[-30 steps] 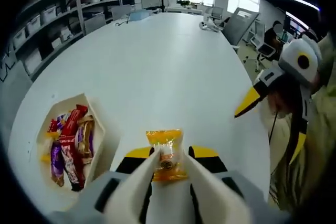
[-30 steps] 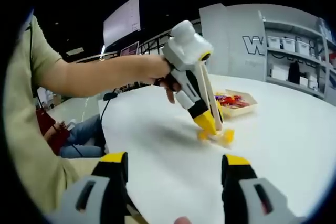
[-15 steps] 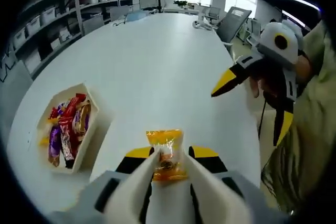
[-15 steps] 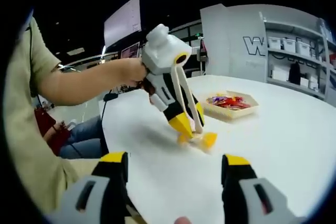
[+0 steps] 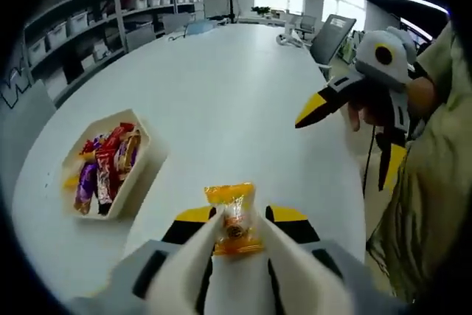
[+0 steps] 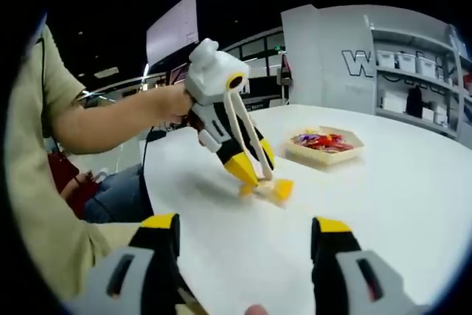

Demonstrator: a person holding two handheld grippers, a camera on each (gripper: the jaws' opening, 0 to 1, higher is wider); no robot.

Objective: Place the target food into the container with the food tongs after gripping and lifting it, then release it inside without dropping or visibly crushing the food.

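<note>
- White table (image 5: pixel 221 86) carries the container (image 5: pixel 140 175) of wrapped snacks (image 5: pixel 107 167), left of my left gripper (image 5: pixel 234 230).
- Tongs (image 5: pixel 214 256) there clamp an orange snack packet (image 5: pixel 233 215); probably light, crinkly, slippery, best pinched mid-body.
- My right gripper (image 6: pixel 247 245) hangs spread apart, carrying nothing.

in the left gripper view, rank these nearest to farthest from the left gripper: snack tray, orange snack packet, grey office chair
1. The orange snack packet, pinched between the left gripper fingers, at centre bottom.
2. The snack tray, on the white table to the left, apart from the gripper.
3. The grey office chair, past the table's far end, upper right.
</note>
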